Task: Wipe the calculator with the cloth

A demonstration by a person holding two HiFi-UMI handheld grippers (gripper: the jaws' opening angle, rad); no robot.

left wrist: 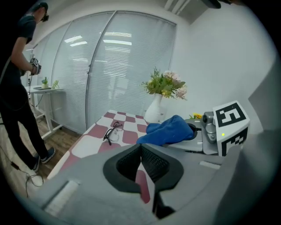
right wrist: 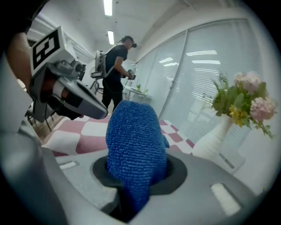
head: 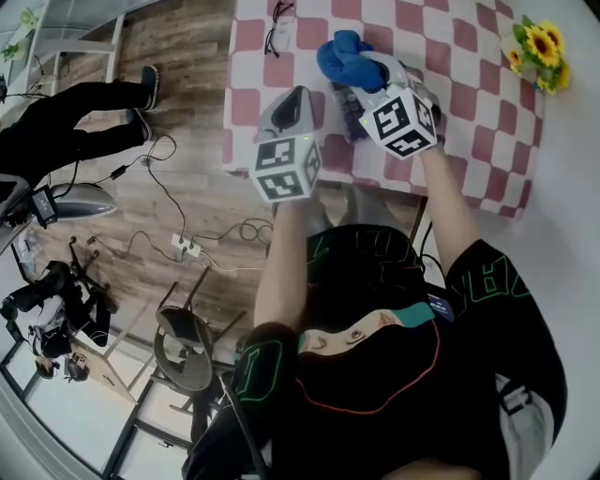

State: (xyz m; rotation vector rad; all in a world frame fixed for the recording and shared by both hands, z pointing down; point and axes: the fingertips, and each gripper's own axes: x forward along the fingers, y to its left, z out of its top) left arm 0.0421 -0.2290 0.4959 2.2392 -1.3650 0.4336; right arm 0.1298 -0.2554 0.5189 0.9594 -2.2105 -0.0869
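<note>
My right gripper (head: 367, 67) hovers over the red-and-white checked table (head: 469, 103), shut on a blue cloth (head: 345, 58) that bulges out of its jaws. In the right gripper view the cloth (right wrist: 134, 149) hides the fingertips of that gripper (right wrist: 134, 178). A dark flat object (head: 351, 114), probably the calculator, lies on the table under the right gripper, mostly hidden. My left gripper (head: 299, 92) hangs over the table's near edge, to the left, its pads (left wrist: 151, 160) touching at the tips with nothing between them. From it I see the cloth (left wrist: 169, 129) and the right gripper (left wrist: 197, 132).
Black glasses (head: 278, 28) lie at the table's far left, seen as glasses (left wrist: 112, 132) too. A white vase (left wrist: 154, 112) of flowers (head: 539, 47) stands at the far right corner. Another person (left wrist: 17, 88) stands on the wooden floor left of the table. Cables (head: 187, 246) cross the floor.
</note>
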